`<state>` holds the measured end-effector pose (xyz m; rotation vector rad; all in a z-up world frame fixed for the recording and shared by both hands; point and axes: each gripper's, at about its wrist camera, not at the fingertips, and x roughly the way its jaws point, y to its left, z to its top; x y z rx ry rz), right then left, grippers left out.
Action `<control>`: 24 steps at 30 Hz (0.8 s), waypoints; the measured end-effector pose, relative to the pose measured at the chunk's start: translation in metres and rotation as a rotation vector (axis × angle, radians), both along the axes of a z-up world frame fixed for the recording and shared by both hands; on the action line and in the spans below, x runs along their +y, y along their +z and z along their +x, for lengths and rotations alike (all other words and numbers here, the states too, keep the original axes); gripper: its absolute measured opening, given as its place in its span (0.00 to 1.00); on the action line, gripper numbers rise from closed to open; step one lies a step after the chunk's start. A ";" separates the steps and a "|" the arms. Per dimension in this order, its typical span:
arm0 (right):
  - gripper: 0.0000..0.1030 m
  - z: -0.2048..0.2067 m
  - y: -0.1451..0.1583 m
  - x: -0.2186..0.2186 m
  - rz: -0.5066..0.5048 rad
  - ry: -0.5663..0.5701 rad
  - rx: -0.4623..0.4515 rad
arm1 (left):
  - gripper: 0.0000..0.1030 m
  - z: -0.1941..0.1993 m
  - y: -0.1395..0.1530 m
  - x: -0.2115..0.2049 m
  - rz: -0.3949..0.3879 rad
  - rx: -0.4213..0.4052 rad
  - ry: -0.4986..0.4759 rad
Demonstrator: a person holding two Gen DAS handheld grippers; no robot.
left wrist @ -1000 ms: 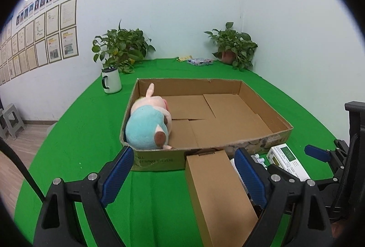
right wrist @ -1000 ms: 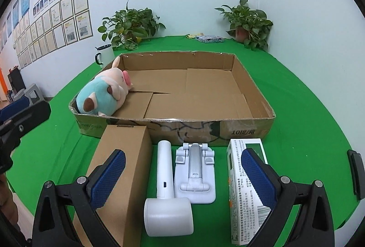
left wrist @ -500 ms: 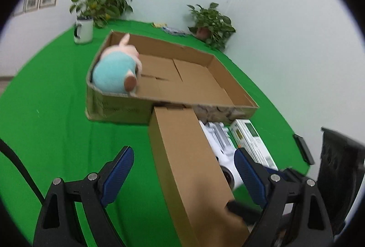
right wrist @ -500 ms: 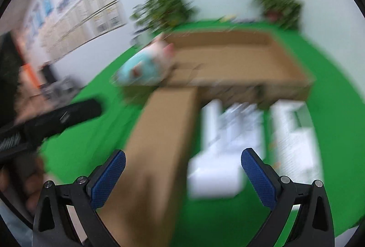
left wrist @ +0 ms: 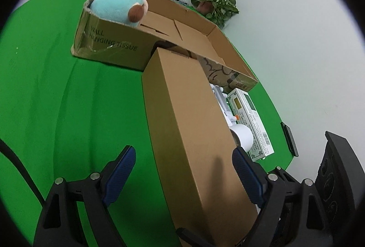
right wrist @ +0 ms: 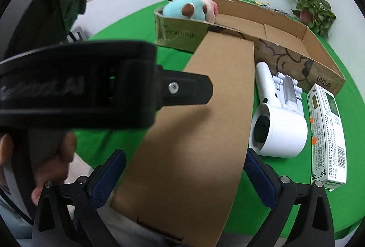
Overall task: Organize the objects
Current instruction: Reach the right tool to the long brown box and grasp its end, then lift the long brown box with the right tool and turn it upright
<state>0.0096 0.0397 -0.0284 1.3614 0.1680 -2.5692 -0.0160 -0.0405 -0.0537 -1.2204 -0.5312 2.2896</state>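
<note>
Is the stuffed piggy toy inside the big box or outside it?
Inside. The piggy toy sits in the near left corner of the big open box, poking up above its wall; the right view shows the same.

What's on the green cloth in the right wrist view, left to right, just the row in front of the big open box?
long brown box → white hair dryer → white folded stand, partly behind the dryer → white and green carton

Long box's near end cut off
</note>
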 end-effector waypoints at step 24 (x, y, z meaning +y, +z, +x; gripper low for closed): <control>0.83 -0.001 -0.008 0.044 -0.631 -0.010 -0.161 | 0.67 0.010 0.000 -0.017 0.058 -0.073 0.016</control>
